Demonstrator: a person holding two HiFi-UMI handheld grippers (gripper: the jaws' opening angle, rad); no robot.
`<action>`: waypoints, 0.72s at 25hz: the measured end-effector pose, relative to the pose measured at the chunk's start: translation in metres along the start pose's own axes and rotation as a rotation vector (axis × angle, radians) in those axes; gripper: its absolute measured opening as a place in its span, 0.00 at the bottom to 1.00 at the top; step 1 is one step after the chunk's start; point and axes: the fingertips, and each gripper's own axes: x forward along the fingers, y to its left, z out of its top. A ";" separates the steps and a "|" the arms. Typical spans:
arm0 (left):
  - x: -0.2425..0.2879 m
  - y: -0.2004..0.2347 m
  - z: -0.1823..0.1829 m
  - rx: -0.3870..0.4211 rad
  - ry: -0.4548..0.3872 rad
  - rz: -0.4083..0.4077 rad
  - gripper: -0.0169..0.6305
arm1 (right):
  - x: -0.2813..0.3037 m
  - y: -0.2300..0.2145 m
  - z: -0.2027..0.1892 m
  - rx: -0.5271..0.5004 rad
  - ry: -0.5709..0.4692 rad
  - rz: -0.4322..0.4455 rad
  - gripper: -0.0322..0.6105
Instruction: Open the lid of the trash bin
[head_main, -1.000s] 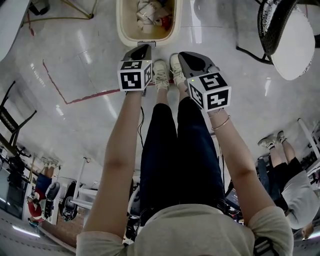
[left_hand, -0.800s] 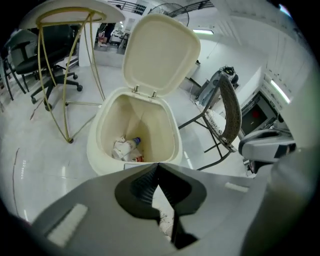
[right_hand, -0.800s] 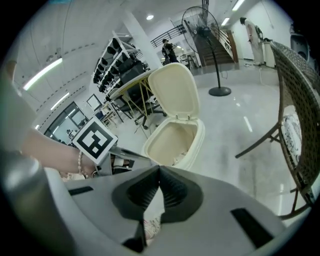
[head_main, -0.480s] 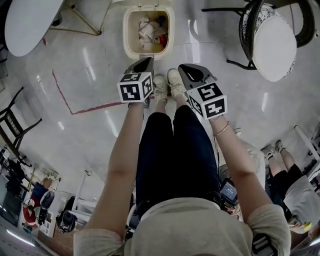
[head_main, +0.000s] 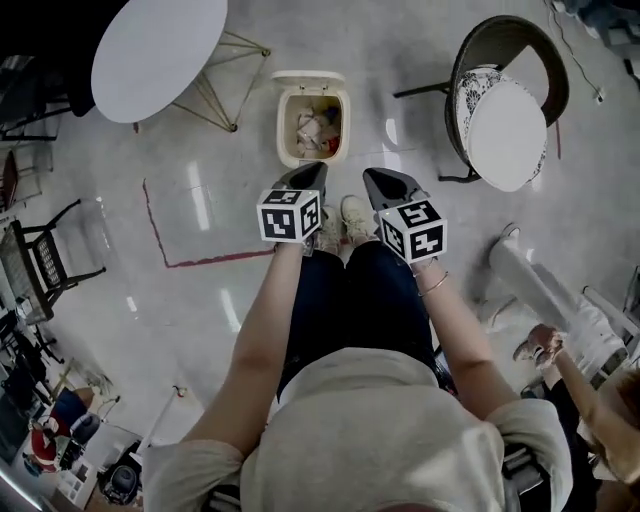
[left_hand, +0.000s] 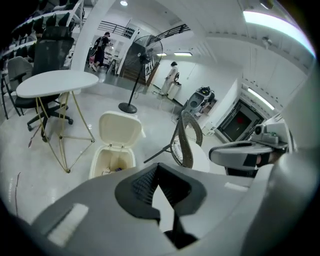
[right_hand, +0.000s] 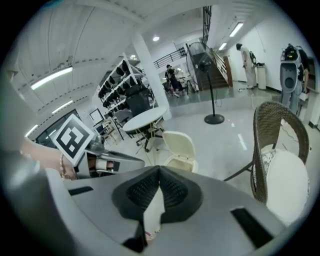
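Head view: trash bin (head_main: 312, 160) stands on the floor ahead of the feet, lid (head_main: 310, 77) up. Left gripper (head_main: 312, 172) and right gripper (head_main: 376, 180) are held short of it.
Left gripper view: fingers (left_hand: 145, 185) pressed together, empty.
Right gripper view: fingers (right_hand: 142, 190) pressed together, empty.

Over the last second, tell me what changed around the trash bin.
The person drew back: the trash bin now sits farther ahead of the left gripper and right gripper, with more floor between. Nothing was grasped or released. Unchanged: lid up, rubbish inside, both grippers shut and empty, side by side.
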 end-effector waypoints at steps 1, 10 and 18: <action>-0.011 -0.006 0.009 0.008 -0.018 -0.007 0.04 | -0.008 0.005 0.011 -0.014 -0.022 -0.001 0.06; -0.115 -0.066 0.082 0.129 -0.224 -0.089 0.04 | -0.076 0.078 0.082 -0.208 -0.139 0.068 0.06; -0.196 -0.100 0.153 0.241 -0.474 -0.125 0.04 | -0.106 0.104 0.155 -0.232 -0.319 0.049 0.06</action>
